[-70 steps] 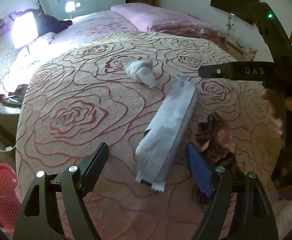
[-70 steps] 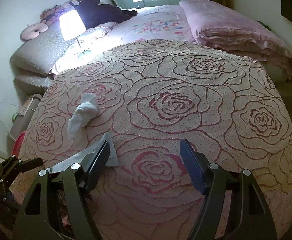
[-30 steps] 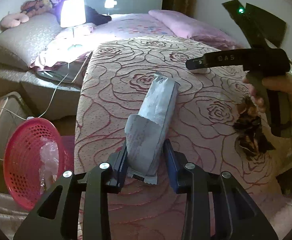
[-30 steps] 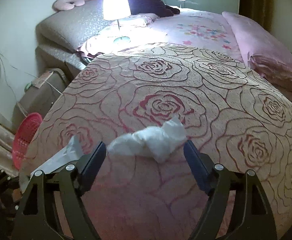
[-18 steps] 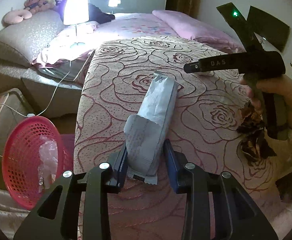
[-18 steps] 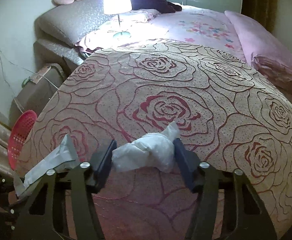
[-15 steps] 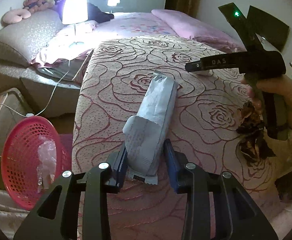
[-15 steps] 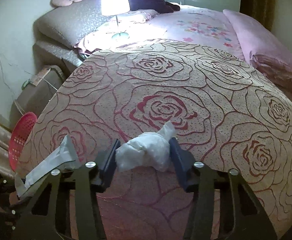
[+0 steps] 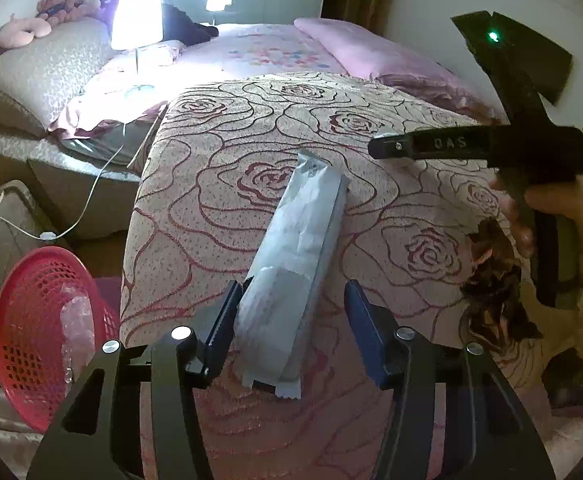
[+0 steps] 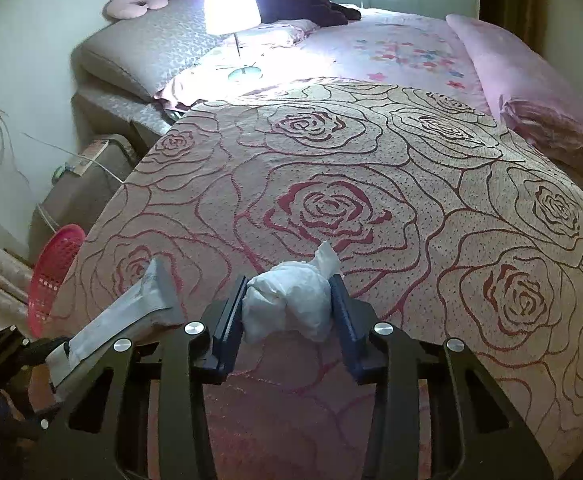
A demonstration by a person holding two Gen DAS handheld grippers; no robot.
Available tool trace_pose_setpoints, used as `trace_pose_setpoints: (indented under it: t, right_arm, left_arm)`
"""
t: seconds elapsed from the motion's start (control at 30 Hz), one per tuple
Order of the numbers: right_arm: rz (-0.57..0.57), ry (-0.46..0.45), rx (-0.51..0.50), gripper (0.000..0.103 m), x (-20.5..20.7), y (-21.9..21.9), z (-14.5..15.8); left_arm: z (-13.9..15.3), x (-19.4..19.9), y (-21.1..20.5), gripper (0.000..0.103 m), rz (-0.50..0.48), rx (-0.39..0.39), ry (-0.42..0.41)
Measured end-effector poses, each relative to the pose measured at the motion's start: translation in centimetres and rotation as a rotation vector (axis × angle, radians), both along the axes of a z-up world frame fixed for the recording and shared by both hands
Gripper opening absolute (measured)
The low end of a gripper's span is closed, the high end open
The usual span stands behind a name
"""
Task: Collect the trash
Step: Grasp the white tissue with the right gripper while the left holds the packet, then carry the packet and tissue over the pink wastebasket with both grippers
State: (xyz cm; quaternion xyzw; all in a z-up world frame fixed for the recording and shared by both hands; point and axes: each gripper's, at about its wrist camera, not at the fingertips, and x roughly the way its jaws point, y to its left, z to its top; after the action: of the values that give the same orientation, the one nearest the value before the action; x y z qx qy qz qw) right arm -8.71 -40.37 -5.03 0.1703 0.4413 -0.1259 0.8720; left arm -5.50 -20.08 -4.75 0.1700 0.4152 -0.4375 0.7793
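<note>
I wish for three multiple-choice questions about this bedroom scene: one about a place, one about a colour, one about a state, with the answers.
1. Where is the red mesh basket?
A. on the bedspread
B. low beside the bed
C. on the pillow

2. What colour is the long wrapper?
A. silver-grey
B. green
C. yellow

3. How is the right gripper?
A. open, empty
B. shut on the lamp
C. shut on the white tissue wad

Answers:
1 B: the red mesh basket sits below the edge of the bed.
2 A: the long wrapper looks silver-grey.
3 C: both pads of the right gripper press the white tissue wad.
</note>
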Motion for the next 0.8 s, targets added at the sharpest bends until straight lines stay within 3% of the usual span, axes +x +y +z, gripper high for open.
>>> trace_pose_setpoints:
  t: [0.03, 0.33, 0.8]
  right_arm:
    - [0.001, -0.002, 0.002, 0.04, -0.1, 0.1, 0.1]
    - [0.009, -0.009, 0.005, 0.04, -0.3, 0.8, 0.4]
    - [0.046, -0.066, -0.018, 0.04, -0.5, 2.6, 3.5]
  left_arm:
    - [0.0, 0.0, 0.0, 0.038, -0.001, -0.002, 0.004]
    - [0.2, -0.2, -0.1, 0.033, -0.003, 0.01, -0.02]
    - [2.1, -0.2, 1.0, 0.032, 0.045, -0.016, -0.063]
